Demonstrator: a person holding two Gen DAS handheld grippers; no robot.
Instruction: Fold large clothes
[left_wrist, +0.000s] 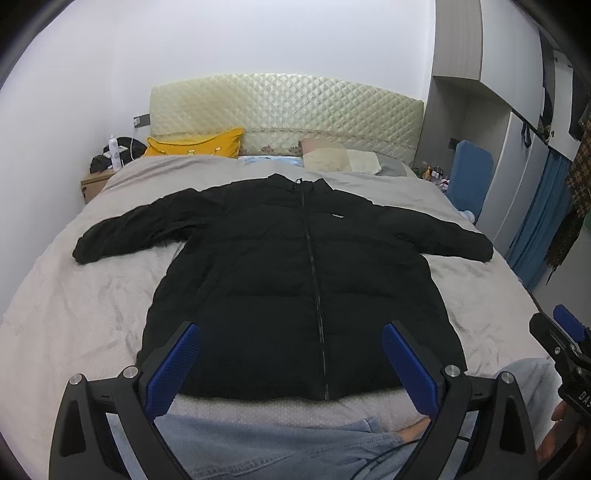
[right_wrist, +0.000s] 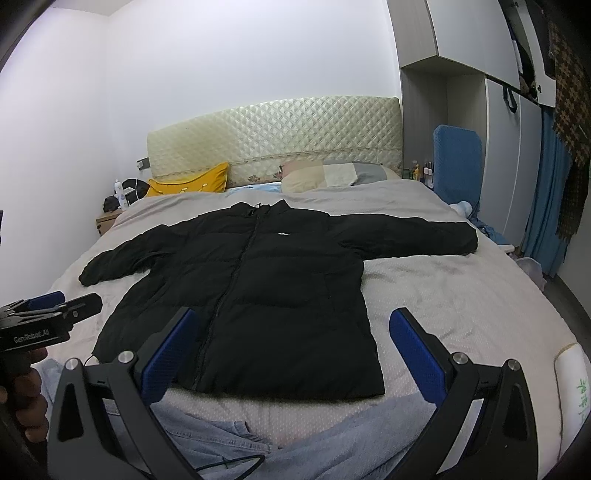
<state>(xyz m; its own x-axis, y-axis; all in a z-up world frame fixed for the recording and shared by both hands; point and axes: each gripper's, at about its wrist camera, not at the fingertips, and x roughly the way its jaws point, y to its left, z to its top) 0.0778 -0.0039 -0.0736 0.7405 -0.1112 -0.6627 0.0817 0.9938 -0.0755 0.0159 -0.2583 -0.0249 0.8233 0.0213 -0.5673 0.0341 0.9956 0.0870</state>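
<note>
A black puffer jacket (left_wrist: 295, 266) (right_wrist: 258, 280) lies flat on the bed, zipped, front up, both sleeves spread out sideways and its collar toward the headboard. My left gripper (left_wrist: 291, 332) hangs open above the jacket's hem, with nothing between its blue pads. My right gripper (right_wrist: 291, 321) is open too, held over the hem's right corner, touching nothing. Each gripper shows at the edge of the other's view: the right gripper (left_wrist: 565, 336) and the left gripper (right_wrist: 55, 306).
The bed (left_wrist: 74, 314) has a grey cover and a quilted headboard (left_wrist: 284, 107). A yellow pillow (left_wrist: 195, 146) and beige pillows (left_wrist: 343, 158) lie at its head. Light blue jeans (left_wrist: 277, 443) lie at the near edge. A nightstand (left_wrist: 94, 184) stands left, wardrobes (right_wrist: 461, 92) right.
</note>
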